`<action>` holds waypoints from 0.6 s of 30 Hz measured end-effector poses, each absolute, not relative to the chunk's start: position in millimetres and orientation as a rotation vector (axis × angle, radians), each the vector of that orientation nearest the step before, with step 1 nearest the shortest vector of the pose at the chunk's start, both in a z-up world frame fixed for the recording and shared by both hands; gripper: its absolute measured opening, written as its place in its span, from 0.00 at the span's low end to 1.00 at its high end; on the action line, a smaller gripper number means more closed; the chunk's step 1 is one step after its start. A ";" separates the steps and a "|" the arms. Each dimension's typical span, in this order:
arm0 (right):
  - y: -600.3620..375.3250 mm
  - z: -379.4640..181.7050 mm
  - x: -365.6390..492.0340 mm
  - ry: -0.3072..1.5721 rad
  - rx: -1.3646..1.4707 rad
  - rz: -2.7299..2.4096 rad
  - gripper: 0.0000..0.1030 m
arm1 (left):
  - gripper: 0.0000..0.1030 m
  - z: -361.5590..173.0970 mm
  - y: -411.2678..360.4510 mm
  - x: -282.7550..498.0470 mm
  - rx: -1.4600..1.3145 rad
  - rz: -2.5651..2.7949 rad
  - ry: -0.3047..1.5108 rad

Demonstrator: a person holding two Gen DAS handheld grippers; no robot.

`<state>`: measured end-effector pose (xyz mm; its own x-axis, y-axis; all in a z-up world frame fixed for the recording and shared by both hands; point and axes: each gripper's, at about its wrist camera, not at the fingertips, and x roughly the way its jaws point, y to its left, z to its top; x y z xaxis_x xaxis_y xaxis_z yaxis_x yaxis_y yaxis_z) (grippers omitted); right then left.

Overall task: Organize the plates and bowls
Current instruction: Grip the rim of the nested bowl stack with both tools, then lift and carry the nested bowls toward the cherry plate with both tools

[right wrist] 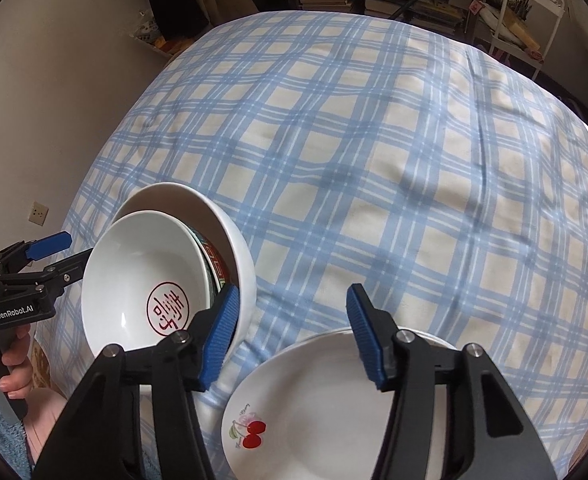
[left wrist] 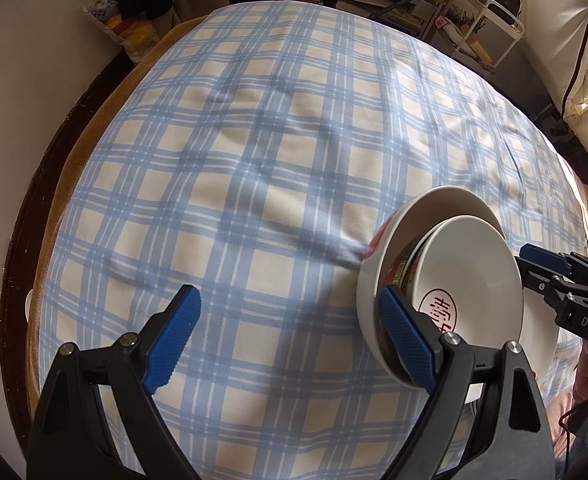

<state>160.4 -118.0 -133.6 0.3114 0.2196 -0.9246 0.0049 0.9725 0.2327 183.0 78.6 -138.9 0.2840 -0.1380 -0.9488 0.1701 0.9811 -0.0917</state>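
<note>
Right hand-held gripper (right wrist: 292,330): half open, holding nothing, one finger inside bowl stack (right wrist: 166,276), poised to pinch its wall.
Left hand-held gripper (left wrist: 290,340): wide, empty, likewise straddling the rim.
Plate (right wrist: 325,404): kept apart beside bowls.

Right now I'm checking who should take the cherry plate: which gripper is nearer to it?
Right. The right gripper hangs directly over the cherry plate, jaws apart, gripping nothing. The left gripper is farther off, beyond the nested bowls.

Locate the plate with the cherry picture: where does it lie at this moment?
In the right wrist view, the cherry plate lies on the checked cloth at the bottom, right of the nested bowls, beneath the right gripper.
</note>
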 end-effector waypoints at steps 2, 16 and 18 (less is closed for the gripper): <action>-115.5 -134.0 161.0 1.252 0.220 0.162 0.41 | 0.86 -140.9 75.8 183.5 0.039 -0.183 1.269; -90.2 -138.0 169.8 1.255 0.198 0.177 0.08 | 0.06 -154.8 55.1 180.9 -0.073 -0.268 1.317; -92.4 -140.4 171.9 1.267 0.230 0.171 0.09 | 0.06 -156.9 57.4 181.8 -0.096 -0.267 1.329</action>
